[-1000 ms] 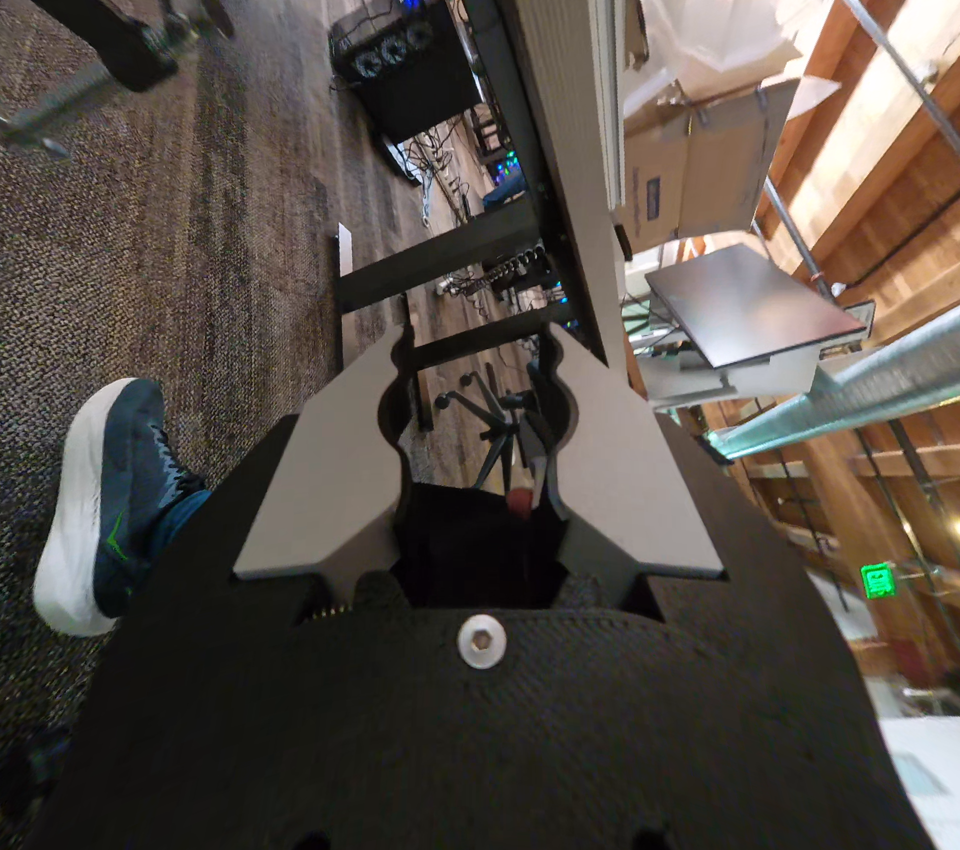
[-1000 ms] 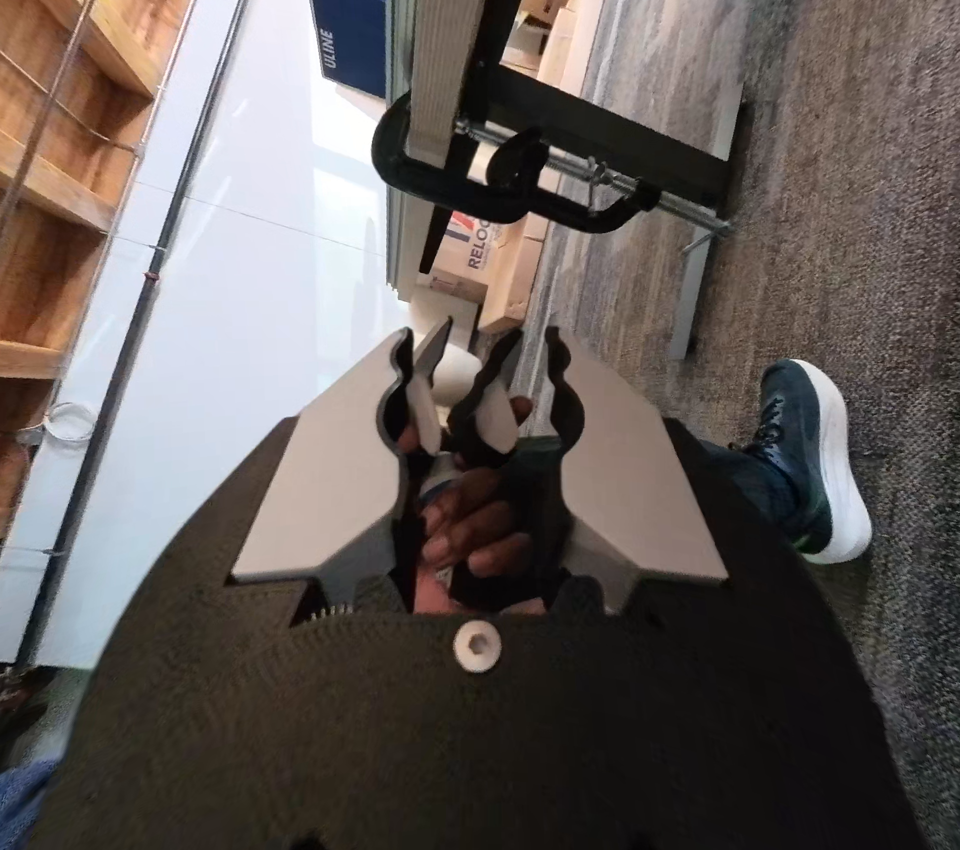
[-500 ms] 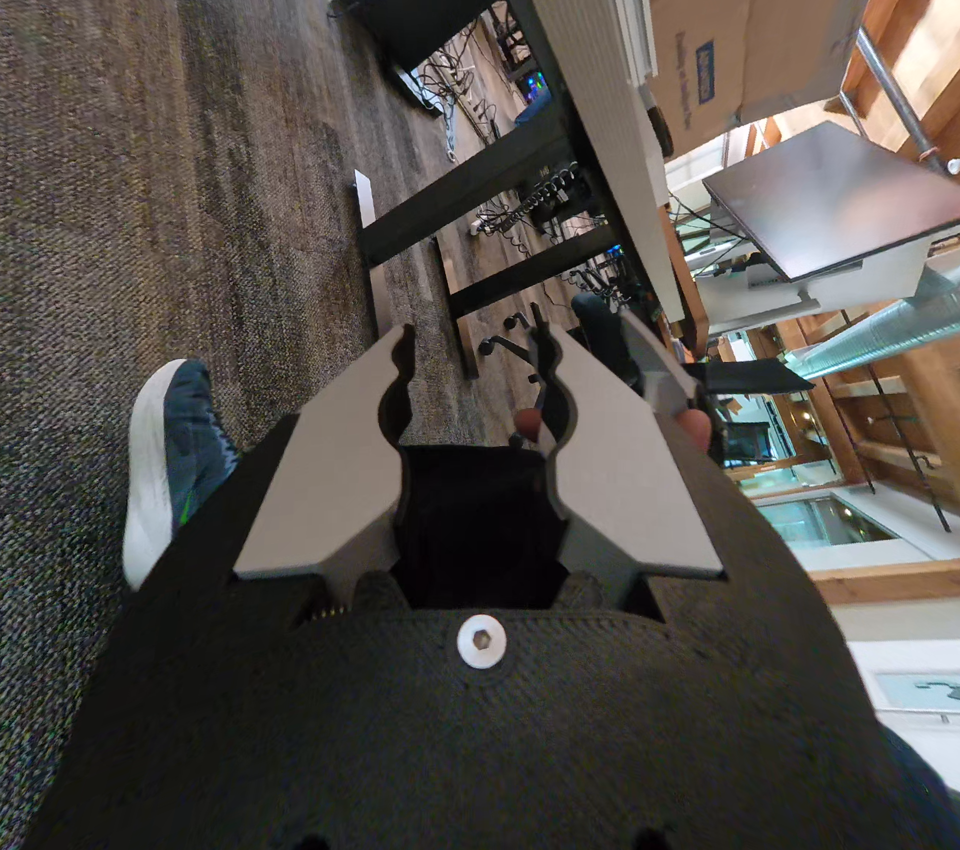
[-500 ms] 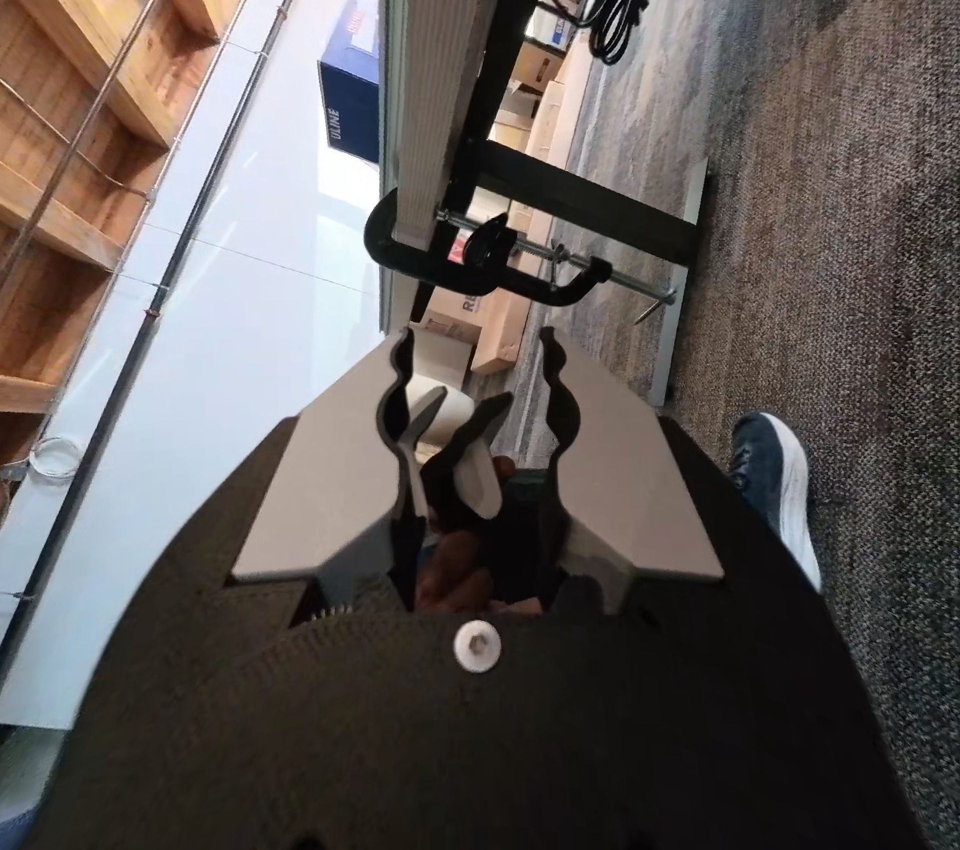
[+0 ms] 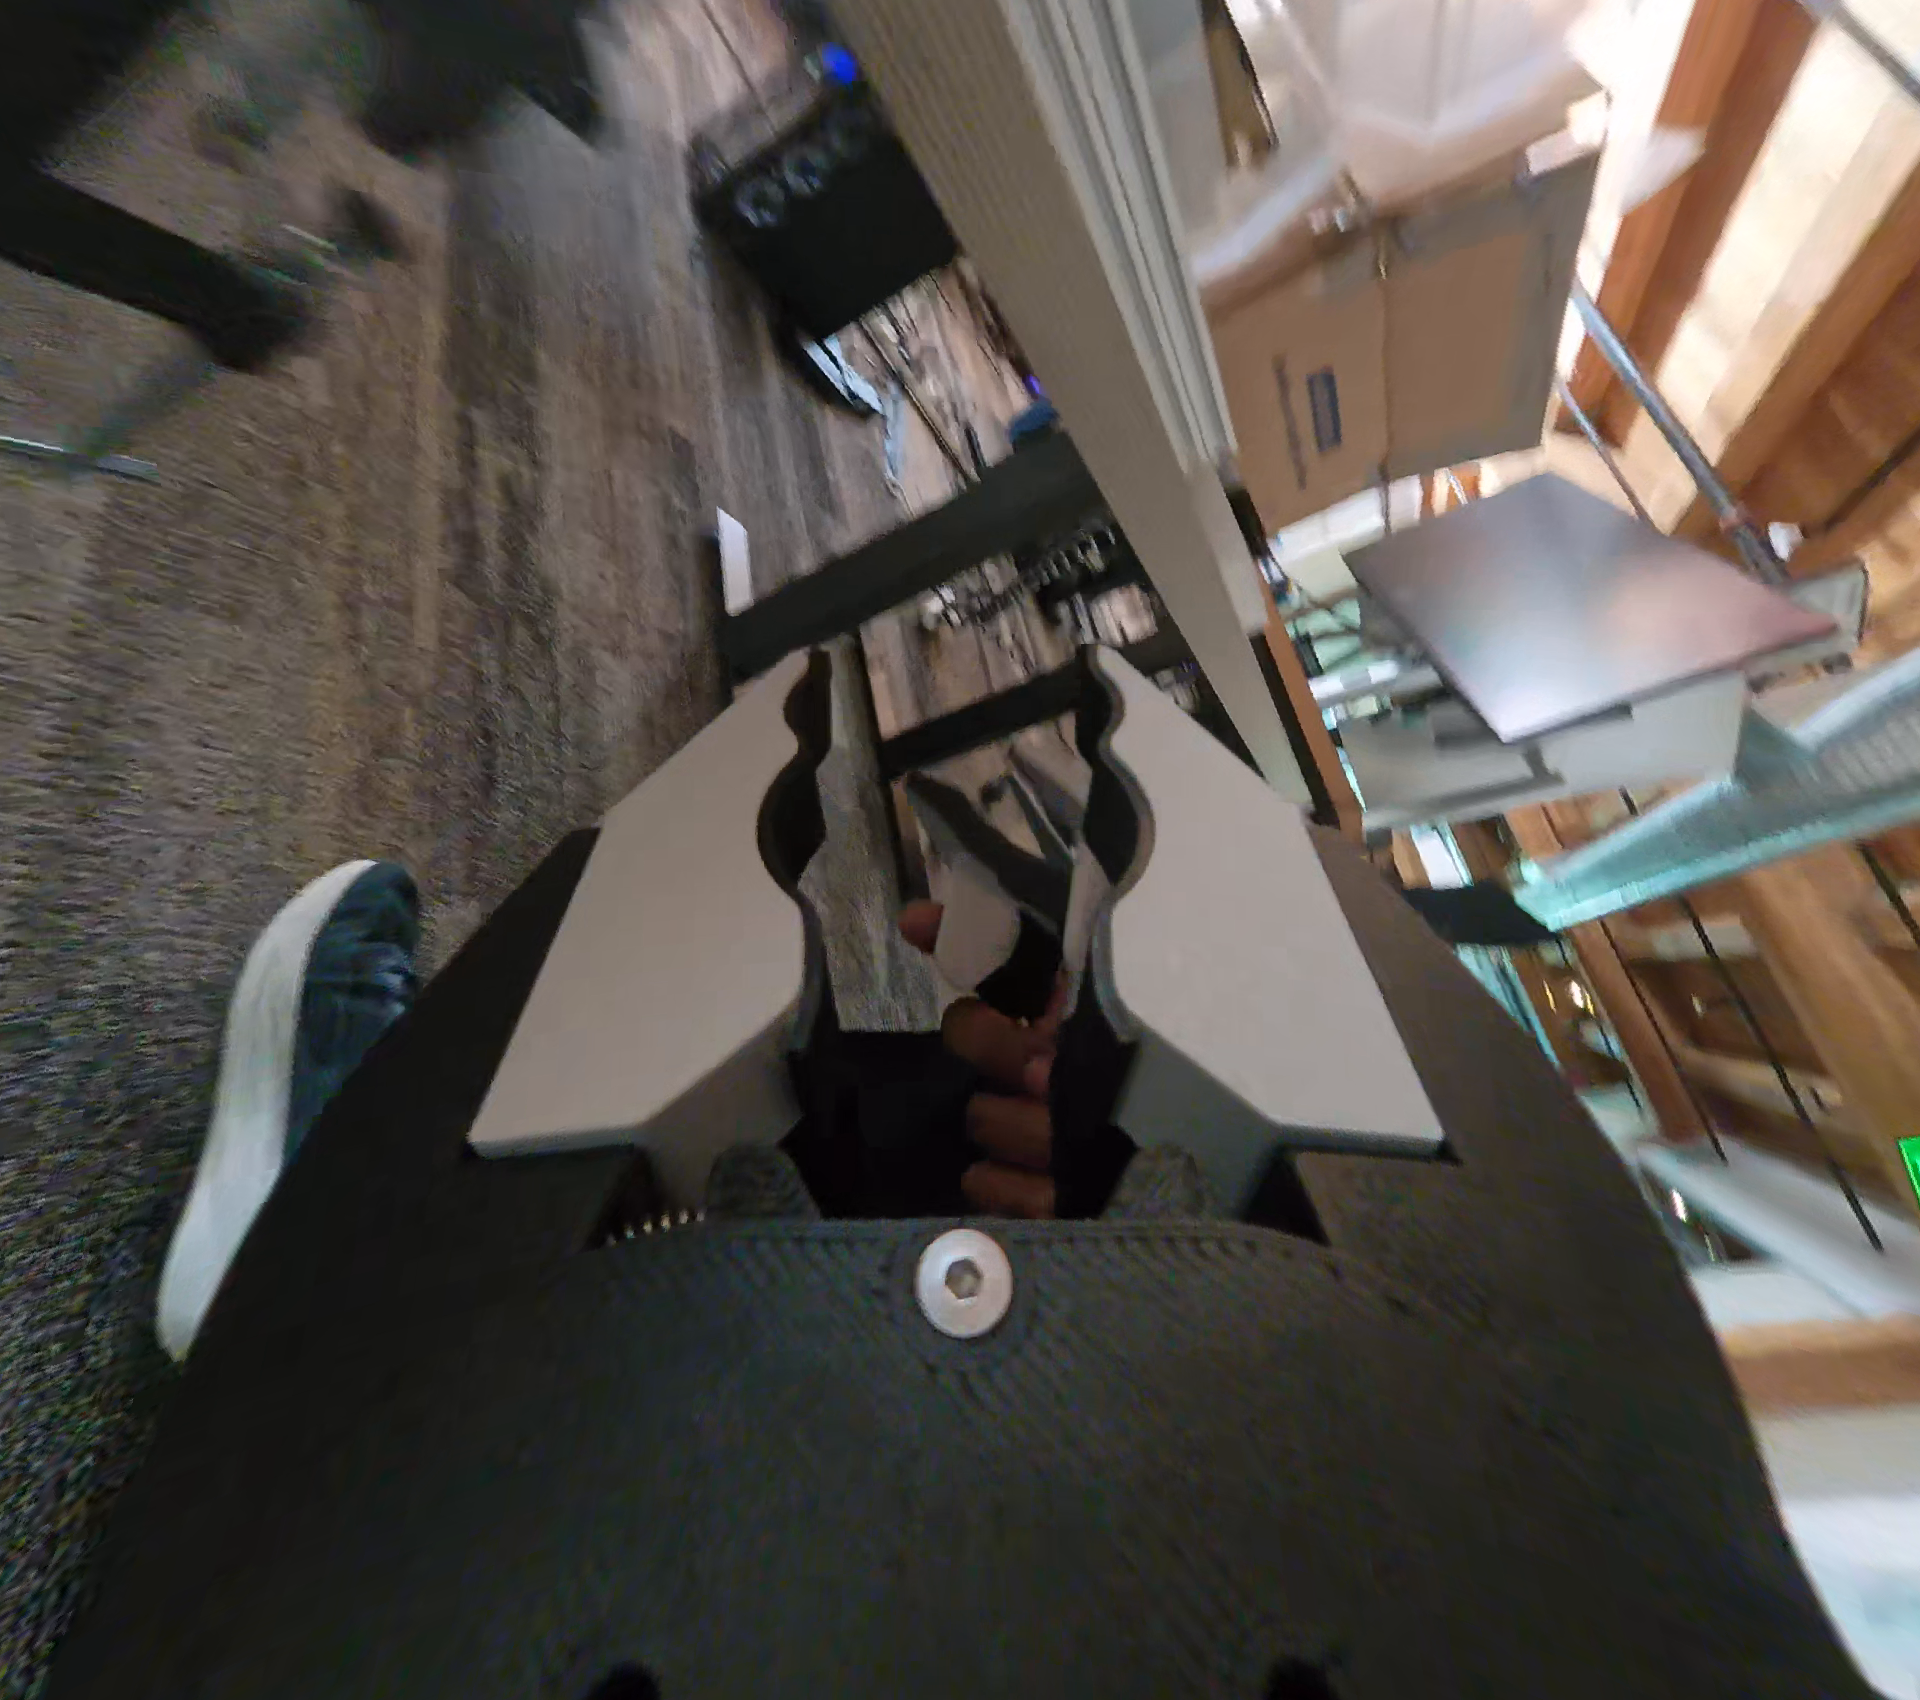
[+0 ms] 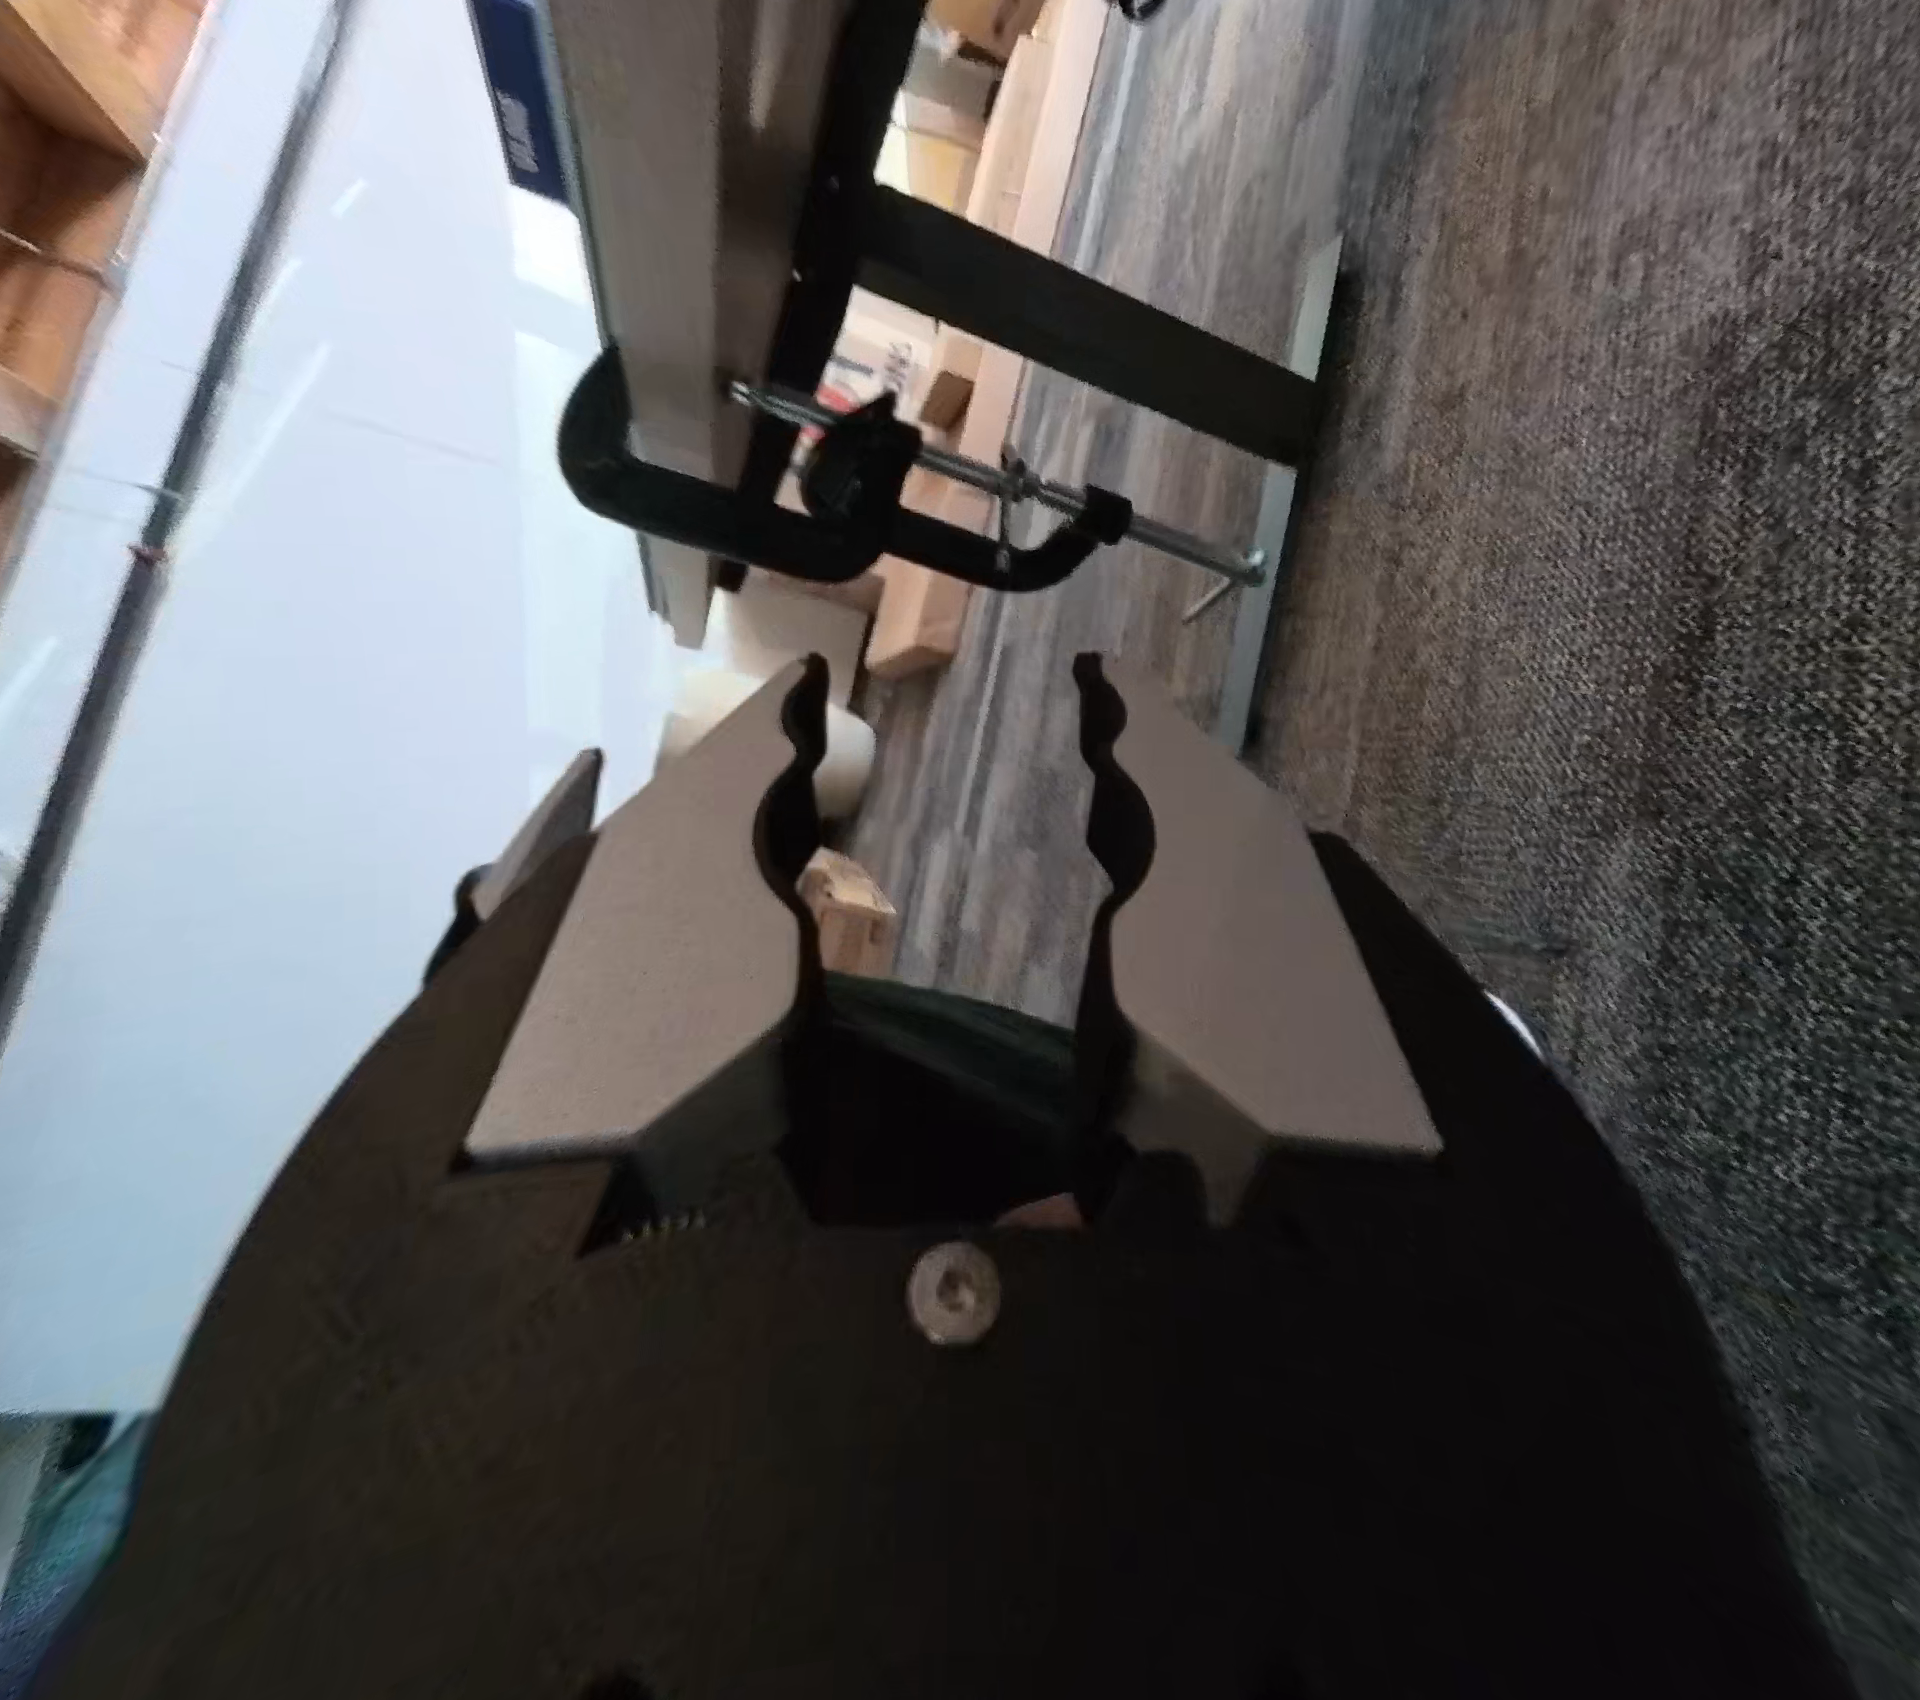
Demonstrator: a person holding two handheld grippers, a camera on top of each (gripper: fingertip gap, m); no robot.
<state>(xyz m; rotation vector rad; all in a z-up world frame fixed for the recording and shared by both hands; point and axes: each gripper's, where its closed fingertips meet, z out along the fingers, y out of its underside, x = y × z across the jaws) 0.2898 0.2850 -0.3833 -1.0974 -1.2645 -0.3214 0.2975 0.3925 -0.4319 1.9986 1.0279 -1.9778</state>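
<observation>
I see grey carpet (image 5: 343, 611) and a pale bench (image 5: 1049, 123) edge tilted across both views, with a black clamp (image 6: 769, 507) on that edge and a cardboard box (image 5: 1382, 341) bearing a blue label. My left hand-held gripper (image 5: 951, 694) and right hand-held gripper (image 6: 951, 694) both stand open, holding nothing. Since half a second ago, the other gripper's fingers now show between my left jaws, having gone from between my right ones.

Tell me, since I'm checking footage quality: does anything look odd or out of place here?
Both views are rolled sideways and motion-blurred. Left gripper and right gripper are open and empty, held in air beside the table edge. Nothing looks spilled or damaged.
</observation>
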